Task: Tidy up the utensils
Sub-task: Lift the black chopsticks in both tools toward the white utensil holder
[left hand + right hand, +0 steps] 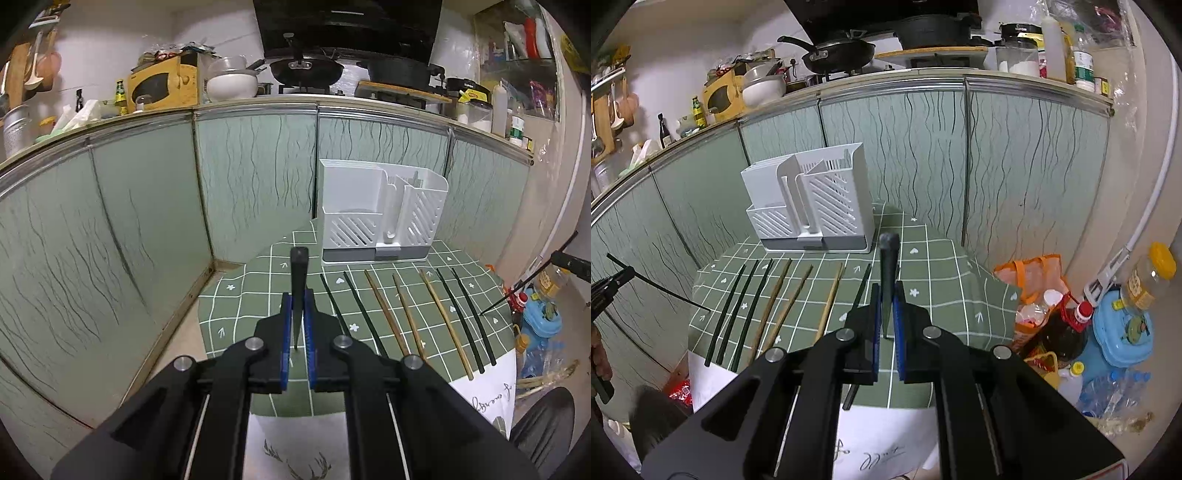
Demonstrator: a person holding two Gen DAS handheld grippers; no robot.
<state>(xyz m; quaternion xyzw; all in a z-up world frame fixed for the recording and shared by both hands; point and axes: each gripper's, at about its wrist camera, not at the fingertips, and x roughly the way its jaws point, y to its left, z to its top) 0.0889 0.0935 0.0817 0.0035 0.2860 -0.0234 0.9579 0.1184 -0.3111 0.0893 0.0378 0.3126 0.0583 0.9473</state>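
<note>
Black chopsticks are pinched in both my grippers, left (297,325) and right (885,314), jaws nearly closed on one each. The white holder (373,214) sits upper centre-right of frame. Thin grips could let a stick twist and miss its compartment.

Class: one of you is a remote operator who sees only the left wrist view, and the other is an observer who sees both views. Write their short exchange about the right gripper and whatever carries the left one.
Operator: My view catches only the edge of the right gripper. Is it holding anything?
Observer: Yes. The right gripper is shut on a dark chopstick.
Operator: What carries my left gripper?
Observer: A hand shows at the picture's left edge, below the left gripper.
</note>
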